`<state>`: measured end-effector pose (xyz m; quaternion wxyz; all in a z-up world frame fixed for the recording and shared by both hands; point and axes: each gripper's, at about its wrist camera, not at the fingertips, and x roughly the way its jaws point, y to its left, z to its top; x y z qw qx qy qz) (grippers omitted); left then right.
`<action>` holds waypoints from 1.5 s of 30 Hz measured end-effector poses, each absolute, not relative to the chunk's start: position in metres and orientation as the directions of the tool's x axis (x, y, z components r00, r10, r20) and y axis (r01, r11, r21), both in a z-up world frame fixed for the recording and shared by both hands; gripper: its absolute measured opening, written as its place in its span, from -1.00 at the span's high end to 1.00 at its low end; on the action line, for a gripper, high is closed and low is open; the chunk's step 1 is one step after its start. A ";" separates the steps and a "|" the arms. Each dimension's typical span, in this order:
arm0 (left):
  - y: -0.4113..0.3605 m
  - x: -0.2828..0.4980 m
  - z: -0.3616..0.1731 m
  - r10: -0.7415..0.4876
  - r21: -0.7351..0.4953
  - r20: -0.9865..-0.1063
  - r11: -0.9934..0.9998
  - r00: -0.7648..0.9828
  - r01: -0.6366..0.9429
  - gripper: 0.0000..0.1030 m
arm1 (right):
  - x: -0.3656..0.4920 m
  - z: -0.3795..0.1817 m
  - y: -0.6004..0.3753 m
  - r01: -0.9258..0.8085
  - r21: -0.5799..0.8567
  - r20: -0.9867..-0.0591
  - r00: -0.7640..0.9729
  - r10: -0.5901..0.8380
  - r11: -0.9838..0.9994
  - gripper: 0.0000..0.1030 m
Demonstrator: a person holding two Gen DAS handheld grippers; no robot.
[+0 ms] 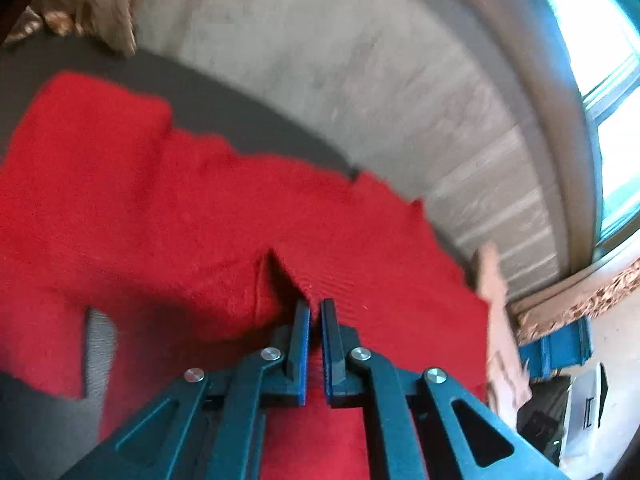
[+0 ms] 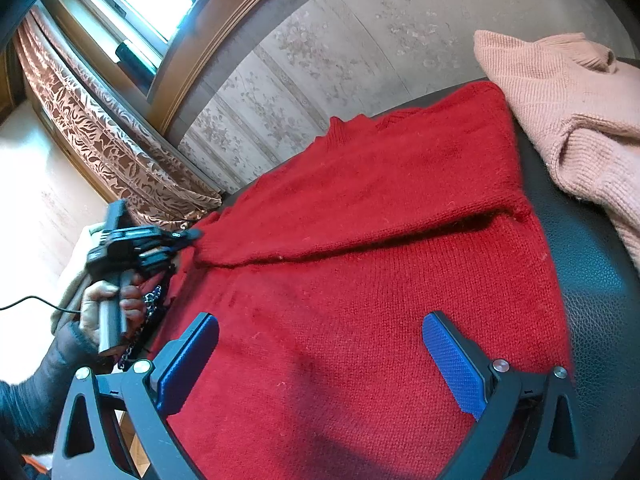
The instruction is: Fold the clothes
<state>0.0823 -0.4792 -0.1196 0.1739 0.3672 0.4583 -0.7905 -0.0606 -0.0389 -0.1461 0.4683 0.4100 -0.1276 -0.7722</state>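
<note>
While the red knitted wool sweater [image 2: 360, 248] lies spread on the dark leather-like seat surface [image 2: 592, 280], one sleeve lies folded across its body, its cuff pinched by the left gripper [image 2: 188, 236], jaws closed on the knit; beside the sweater's far shoulder sits a crumpled pink ribbed knit [image 2: 568, 112]; over the sweater's near hem hovers the right gripper [image 2: 320, 354], jaws wide, holding nothing. Soft, limp and fuzzy, the sweater should drape and sag, so hems, cuffs and shoulders look the best holds. Only the right-wrist view shows the hand [image 2: 100, 308] and the pink knit sharply; the left-wrist view is blurred.
</note>
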 end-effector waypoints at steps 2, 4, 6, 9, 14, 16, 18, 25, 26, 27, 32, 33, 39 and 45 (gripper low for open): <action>-0.476 0.084 -0.117 0.015 -0.546 -0.767 -0.541 -0.642 0.639 0.93 | -0.061 -0.146 -0.039 0.619 0.583 -0.511 -0.224 -0.830 -0.526 -1.00; -0.472 0.086 -0.115 -0.032 -0.494 -0.790 -0.560 -0.613 0.665 1.00 | -0.061 -0.147 -0.038 0.620 0.584 -0.510 -0.223 -0.831 -0.525 -1.00; -0.471 0.089 -0.112 -0.077 -0.462 -0.800 -0.554 -0.595 0.693 0.70 | -0.061 -0.147 -0.038 0.620 0.583 -0.511 -0.223 -0.830 -0.525 -1.00; -0.468 0.093 -0.095 -0.119 -0.523 -0.742 -0.513 -0.660 0.681 0.57 | -0.063 -0.146 -0.039 0.611 0.582 -0.525 -0.220 -0.822 -0.536 -1.00; -0.431 0.055 -0.066 -0.100 -0.459 -0.707 -0.687 -0.700 0.563 0.51 | -0.092 -0.121 -0.043 0.544 0.627 -0.517 -0.246 -0.820 -0.558 -0.99; -0.419 0.035 -0.067 -0.089 -0.418 -0.721 -0.736 -0.688 0.533 0.51 | -0.111 -0.103 -0.050 0.576 0.579 -0.510 -0.296 -0.807 -0.577 -1.00; -0.416 0.032 -0.075 -0.090 -0.400 -0.727 -0.750 -0.681 0.526 0.50 | -0.136 -0.092 -0.064 0.600 0.537 -0.514 -0.324 -0.794 -0.593 -1.00; -0.414 0.032 -0.107 -0.102 -0.357 -0.739 -0.779 -0.666 0.516 0.61 | -0.203 -0.145 -0.105 0.543 0.434 -0.686 -0.318 -0.655 -0.719 -1.00; -0.416 0.033 -0.106 -0.095 -0.363 -0.739 -0.778 -0.667 0.512 0.61 | -0.198 -0.146 -0.101 0.575 0.434 -0.639 -0.346 -0.687 -0.693 -1.00; -0.419 0.034 -0.104 -0.083 -0.377 -0.739 -0.772 -0.669 0.512 0.61 | -0.198 -0.146 -0.098 0.575 0.459 -0.626 -0.331 -0.706 -0.677 -1.00; -0.425 0.010 -0.085 -0.005 -0.441 -0.709 -0.777 -0.705 0.449 0.48 | -0.207 -0.149 -0.085 0.544 0.560 -0.569 -0.296 -0.767 -0.625 -1.00; -0.426 0.002 -0.079 0.014 -0.441 -0.703 -0.793 -0.711 0.421 0.47 | -0.206 -0.147 -0.089 0.556 0.539 -0.590 -0.287 -0.754 -0.633 -1.00; -0.440 -0.067 -0.062 -0.007 -0.324 -0.735 -0.874 -0.678 0.361 0.44 | -0.223 -0.107 -0.112 0.640 0.435 -0.597 -0.321 -0.735 -0.633 -0.30; -0.454 -0.134 -0.078 0.002 -0.258 -0.790 -0.908 -0.612 0.330 0.42 | -0.283 -0.106 -0.186 0.716 0.382 -0.647 -0.244 -0.723 -0.584 -0.30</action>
